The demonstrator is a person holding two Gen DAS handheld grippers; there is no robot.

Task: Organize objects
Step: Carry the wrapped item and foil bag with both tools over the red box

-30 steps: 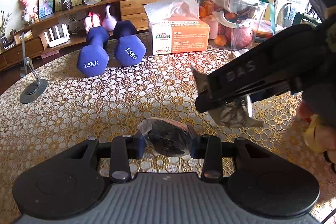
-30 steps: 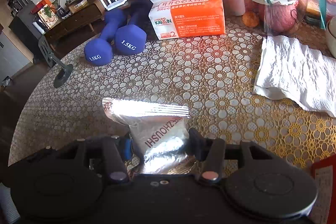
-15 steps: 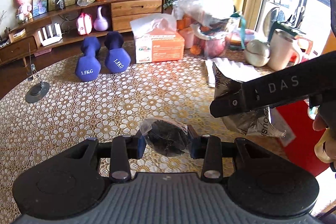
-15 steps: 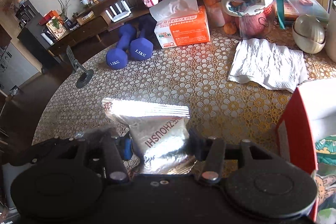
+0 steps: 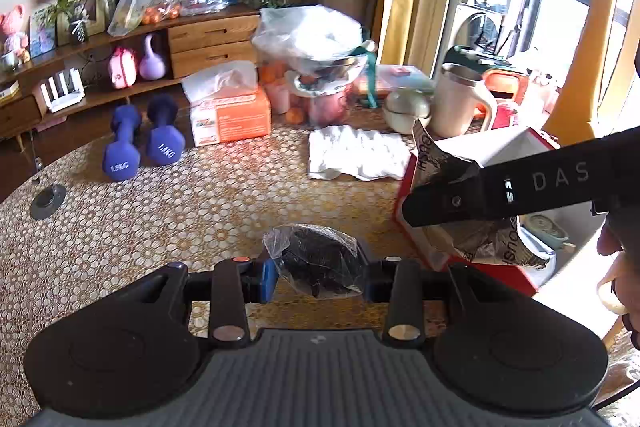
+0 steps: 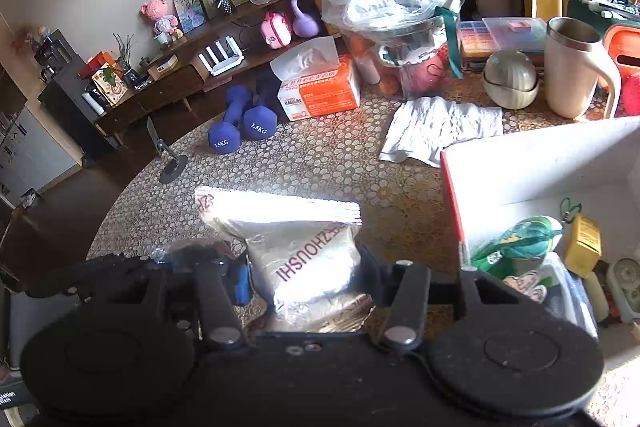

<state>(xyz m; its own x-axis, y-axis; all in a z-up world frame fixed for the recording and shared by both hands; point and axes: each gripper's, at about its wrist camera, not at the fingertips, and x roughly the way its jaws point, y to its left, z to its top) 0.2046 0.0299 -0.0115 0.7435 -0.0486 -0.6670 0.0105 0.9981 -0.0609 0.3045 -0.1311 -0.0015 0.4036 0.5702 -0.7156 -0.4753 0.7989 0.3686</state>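
On the lace-covered worktop (image 5: pixel 168 227), two blue dumbbells (image 5: pixel 142 139) and an orange tissue box (image 5: pixel 230 117) stand at the far side, with a white cloth (image 5: pixel 356 157) to their right. A red-sided box (image 6: pixel 454 203), already holding assorted items, sits near right. The left tool (image 5: pixel 318 265) is clenched on a clear-wrapped dark packet (image 5: pixel 320 259). The right tool (image 6: pixel 306 277) grasps a silver foil pouch (image 6: pixel 298 247), held just left of the box in the right wrist view.
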